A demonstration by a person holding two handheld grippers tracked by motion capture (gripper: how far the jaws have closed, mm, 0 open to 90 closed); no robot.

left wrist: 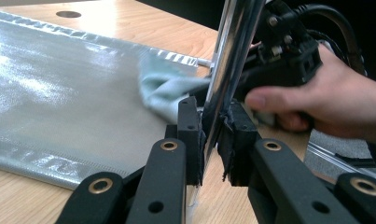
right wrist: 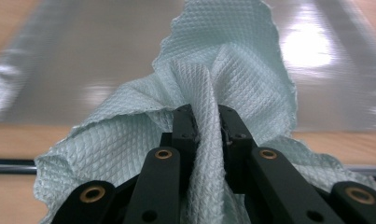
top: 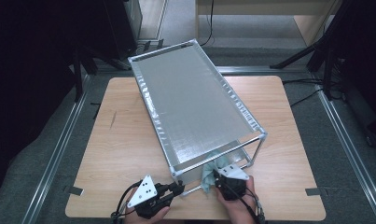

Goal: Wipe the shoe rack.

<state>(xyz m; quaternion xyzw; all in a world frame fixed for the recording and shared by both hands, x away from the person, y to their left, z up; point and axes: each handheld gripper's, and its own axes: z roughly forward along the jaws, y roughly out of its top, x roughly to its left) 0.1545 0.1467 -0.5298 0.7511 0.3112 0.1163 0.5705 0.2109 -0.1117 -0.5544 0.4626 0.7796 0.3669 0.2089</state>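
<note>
Rt tongs (right wrist: 206,123) clamped on pale cloth (right wrist: 232,70), silvery sheet (right wrist: 106,56) behind

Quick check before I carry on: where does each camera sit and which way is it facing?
High view: above the table, looking down on rack, both hands.
Left gripper view: on the left gripper, jaws clamping the rack's post; other hand beyond.
Right gripper view: on the right gripper, pinching the cloth.
All share the cloth.
</note>
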